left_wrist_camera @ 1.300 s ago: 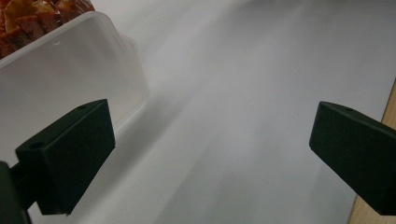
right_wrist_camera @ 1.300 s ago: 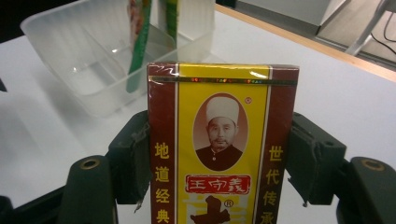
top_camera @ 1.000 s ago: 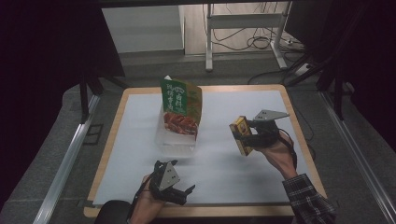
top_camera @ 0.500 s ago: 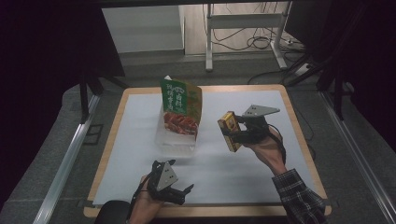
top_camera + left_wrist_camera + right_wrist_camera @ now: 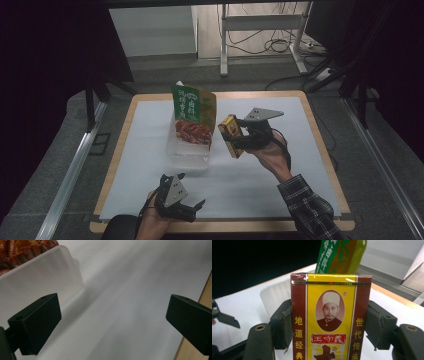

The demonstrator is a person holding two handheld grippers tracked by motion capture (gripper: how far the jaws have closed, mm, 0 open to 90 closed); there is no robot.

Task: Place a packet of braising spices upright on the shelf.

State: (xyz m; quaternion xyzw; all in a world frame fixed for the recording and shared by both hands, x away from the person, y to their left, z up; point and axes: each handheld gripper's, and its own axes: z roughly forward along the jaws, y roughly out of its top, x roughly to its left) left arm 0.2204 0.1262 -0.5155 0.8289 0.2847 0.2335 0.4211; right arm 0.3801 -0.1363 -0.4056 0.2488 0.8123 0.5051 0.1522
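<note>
Our right hand-held gripper (image 5: 234,141) has carried the yellow-and-maroon cardboard box (image 5: 230,135), clamped between its jaws, leftward beside the green pouch (image 5: 194,113) standing in the clear plastic tub (image 5: 186,152); our left hand-held gripper (image 5: 186,207) hovers wide, empty, over the white surface (image 5: 280,170).

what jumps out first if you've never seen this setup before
The yellow and dark red box stands out most, clamped between the jaws of the right gripper and held above the white table. Just left of it, a green and orange bag stands upright in a clear plastic tub mid-table. The left gripper waits open at the near edge.
</note>
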